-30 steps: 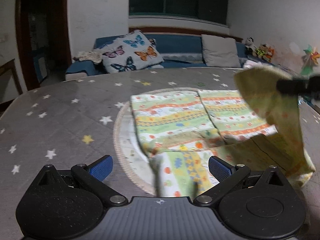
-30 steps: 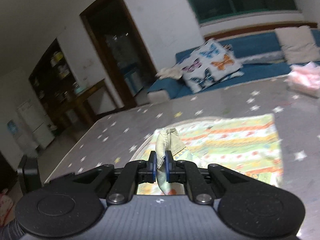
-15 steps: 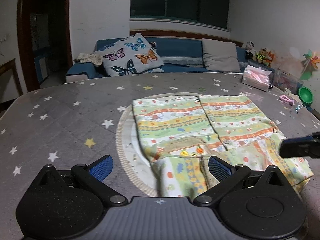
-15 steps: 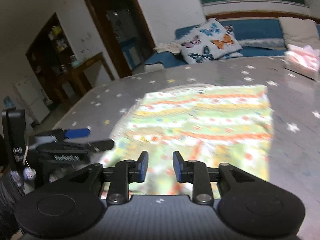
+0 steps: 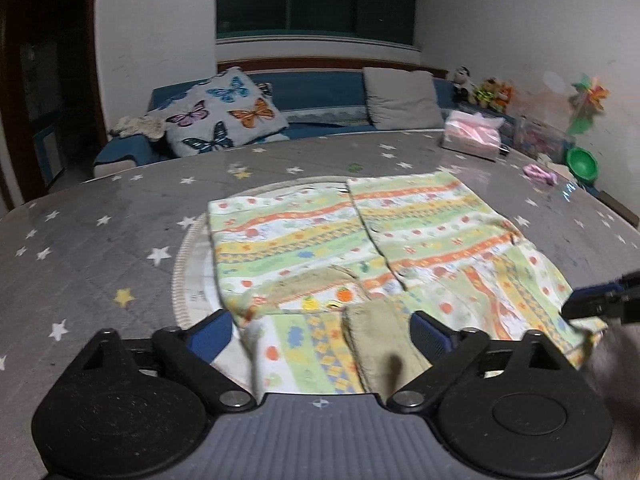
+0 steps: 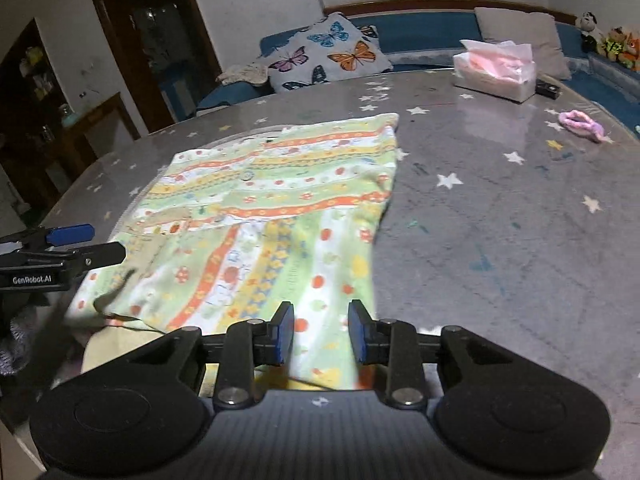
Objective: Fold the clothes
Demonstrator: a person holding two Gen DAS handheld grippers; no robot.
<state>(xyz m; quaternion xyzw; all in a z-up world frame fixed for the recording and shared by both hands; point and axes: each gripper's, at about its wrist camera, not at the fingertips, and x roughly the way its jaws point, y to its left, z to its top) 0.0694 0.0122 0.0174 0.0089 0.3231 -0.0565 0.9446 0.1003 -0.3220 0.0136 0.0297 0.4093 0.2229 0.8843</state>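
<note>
A second ago your right gripper (image 6: 320, 330) pinched a bunched corner of the cloth and held it up in the air. Now that corner is down, and the flap lies flat over the near right part of the garment (image 5: 360, 248). The right gripper's blue pads (image 6: 285, 332) stand a little apart with the cloth's near edge showing between them, and they do not press on it, so nothing is held there. Your left gripper (image 5: 322, 330) was as wide as it goes a moment ago. Now its jaws are closing, with a tan cuff (image 5: 380, 344) and some flowery cloth lying between the pads, but the pads do not touch the cloth yet (the gap on each side is easy to see).

The garment is a small, striped piece with green, orange and yellow bands and little fruit shapes. It lies flat in the middle of the grey table (image 5: 100, 240) with white and yellow stars, partly over a pale round mat (image 5: 192, 280). In the left wrist view a seam runs down its middle, from the far edge towards you. The folded pile is a bit longer from near to far than from side to side. Its far edge faces the blue sofa, and its near edge lies just under both grippers.

A pink tissue pack (image 6: 498, 70) sits well apart on the far right of the table.
</note>
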